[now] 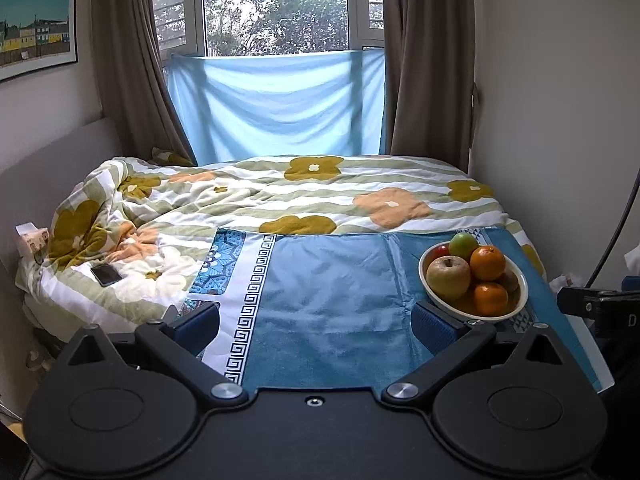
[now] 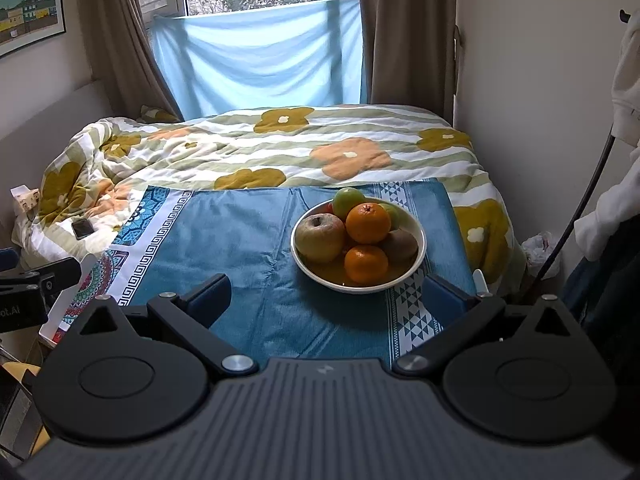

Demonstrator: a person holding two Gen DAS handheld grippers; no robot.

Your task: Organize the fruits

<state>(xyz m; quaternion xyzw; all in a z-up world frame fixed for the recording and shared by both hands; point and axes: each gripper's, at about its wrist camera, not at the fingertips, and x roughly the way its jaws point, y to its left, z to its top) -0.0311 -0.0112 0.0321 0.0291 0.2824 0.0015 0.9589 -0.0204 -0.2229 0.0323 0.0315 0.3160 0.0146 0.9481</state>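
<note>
A white bowl (image 2: 416, 258) of fruit stands on a blue cloth (image 2: 240, 248) on the bed. It holds a yellow-brown apple (image 2: 320, 238), two oranges (image 2: 368, 223), a green apple (image 2: 349, 201) and a brown kiwi (image 2: 402, 245). My right gripper (image 2: 328, 294) is open and empty, just in front of the bowl. In the left wrist view the bowl (image 1: 520, 294) sits to the right. My left gripper (image 1: 316, 326) is open and empty over the cloth (image 1: 332, 296), left of the bowl.
A flowered quilt (image 1: 280, 196) covers the bed behind the cloth. A phone (image 1: 105, 274) lies on the quilt at the left. Walls stand close on both sides. A white bag (image 2: 540, 250) sits on the floor at the right.
</note>
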